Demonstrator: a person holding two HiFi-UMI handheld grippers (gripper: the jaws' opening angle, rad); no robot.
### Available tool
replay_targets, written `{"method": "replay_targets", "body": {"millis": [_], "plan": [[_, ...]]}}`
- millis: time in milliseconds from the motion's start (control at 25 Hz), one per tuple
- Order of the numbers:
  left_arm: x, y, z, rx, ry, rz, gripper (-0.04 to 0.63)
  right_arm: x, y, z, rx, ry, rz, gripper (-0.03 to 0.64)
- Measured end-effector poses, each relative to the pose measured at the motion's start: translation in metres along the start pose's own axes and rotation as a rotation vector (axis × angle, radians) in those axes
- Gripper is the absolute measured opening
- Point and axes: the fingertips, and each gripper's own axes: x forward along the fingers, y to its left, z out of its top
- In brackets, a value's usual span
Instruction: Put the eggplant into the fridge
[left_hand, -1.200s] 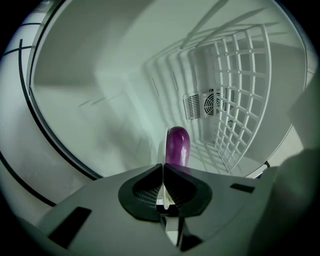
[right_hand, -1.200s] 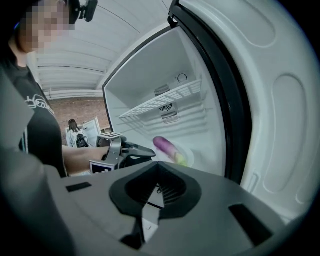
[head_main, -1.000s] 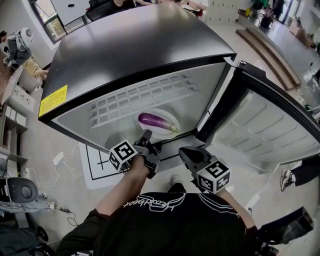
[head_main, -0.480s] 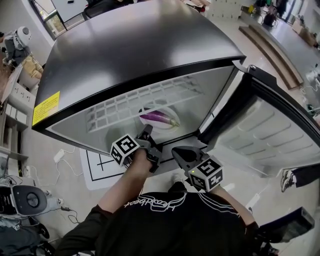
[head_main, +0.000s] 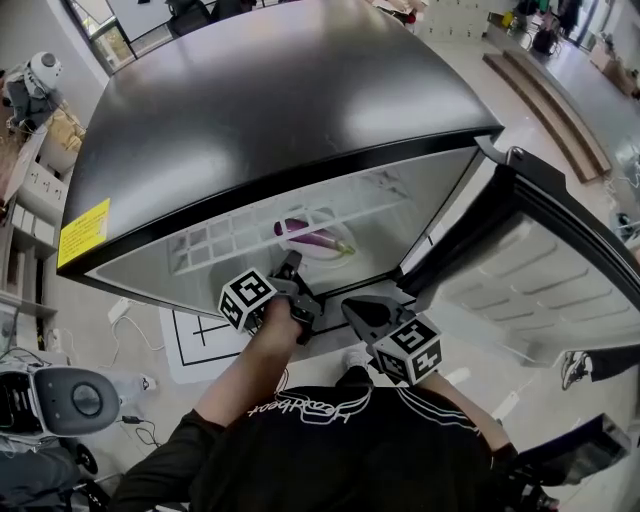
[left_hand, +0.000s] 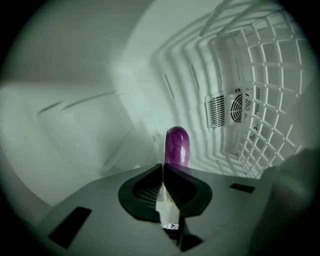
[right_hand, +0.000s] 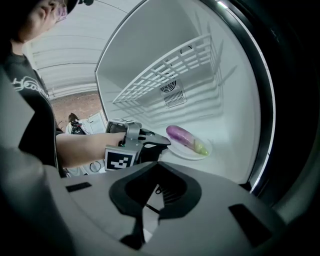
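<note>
Lying on a plate (right_hand: 188, 154) in the fridge (head_main: 250, 110), the eggplant (head_main: 305, 234) could roll off if the left hand-held gripper (head_main: 292, 263) or right hand-held gripper (head_main: 351, 308), both closed and empty, bumps it.

**Head view.** Set above the person (head_main: 330, 440), facing steeply down on the dark top of the fridge (head_main: 270, 130), with its open door (head_main: 560, 250) at the right. This is the widest and most distant look.

**Left gripper view.** Rides on the left gripper (head_main: 293, 262) at the fridge mouth and faces straight inward along the jaws toward the back wall and its fan vent (left_hand: 235, 106). The eggplant (left_hand: 177, 145) lies close beyond the jaw tips.

**Right gripper view.** Rides on the right gripper (head_main: 352, 306), farther out, and faces obliquely across the opening, so it sees the left gripper from the side.

**Shared parts.** All three views share the eggplant and the wire shelf (right_hand: 165, 65). Both gripper views share the vent.
</note>
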Motion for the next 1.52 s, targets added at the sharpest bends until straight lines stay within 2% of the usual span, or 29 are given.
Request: {"method": "replay_targets", "body": {"millis": [200, 520, 560, 640, 720, 920, 1040, 1400, 1520], "plan": [[0.002, 0.009, 0.0, -0.038, -0.002, 0.039, 0.02, 0.003, -0.002, 0.002, -0.001, 0.001, 0.012, 0.006], [0.004, 0.007, 0.001, 0.034, 0.026, 0.054, 0.021, 0.007, -0.003, 0.002, 0.008, 0.004, 0.02, 0.006], [0.004, 0.006, 0.0, 0.035, 0.034, 0.053, 0.028, 0.007, -0.003, 0.002, 0.01, 0.002, 0.019, 0.006], [0.005, 0.002, -0.002, 0.033, 0.053, 0.051, 0.096, 0.007, -0.003, 0.004, 0.009, -0.001, 0.021, 0.006], [0.005, 0.0, -0.004, 0.044, 0.069, 0.062, 0.134, 0.006, -0.002, 0.004, 0.007, -0.002, 0.025, 0.006], [0.002, 0.001, -0.007, 0.199, 0.115, 0.142, 0.177, 0.003, -0.003, 0.011, 0.007, -0.019, 0.031, 0.006], [0.0, -0.002, -0.009, 0.243, 0.137, 0.156, 0.183, 0.003, -0.002, 0.014, 0.007, -0.024, 0.036, 0.006], [-0.021, -0.017, -0.019, 0.322, 0.161, 0.074, 0.183, 0.001, 0.001, 0.02, 0.025, -0.041, 0.041, 0.006], [-0.035, -0.025, -0.026, 0.415, 0.189, 0.026, 0.181, -0.004, 0.007, 0.022, 0.022, -0.051, 0.034, 0.006]]}}
